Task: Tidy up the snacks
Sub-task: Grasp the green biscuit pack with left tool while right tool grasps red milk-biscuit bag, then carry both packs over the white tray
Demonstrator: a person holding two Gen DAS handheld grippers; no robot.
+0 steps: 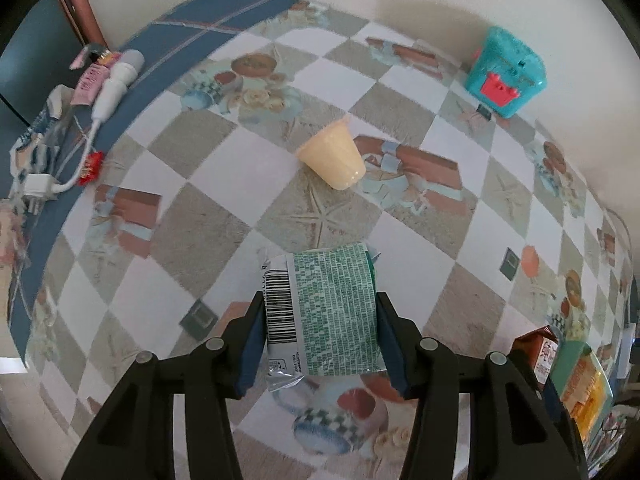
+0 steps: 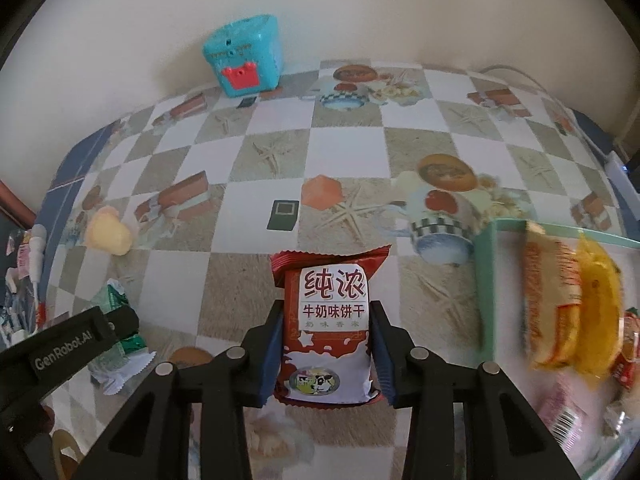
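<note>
Left wrist view, left gripper [image 1: 320, 316] clamped on green-printed snack packet [image 1: 332, 312] above checkered tablecloth [image 1: 192, 240], right gripper [image 2: 326, 328] gripping red biscuit packet [image 2: 330, 320] beside green tray [image 2: 486, 280], yellow cup [image 1: 334, 156] tipped beyond, teal box [image 1: 506, 72] by wall.

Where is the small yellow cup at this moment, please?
The yellow cup lies on its side on the checkered tablecloth, free of both grippers. In the left wrist view it is beyond the green packet, with the teal box further back right.
</note>
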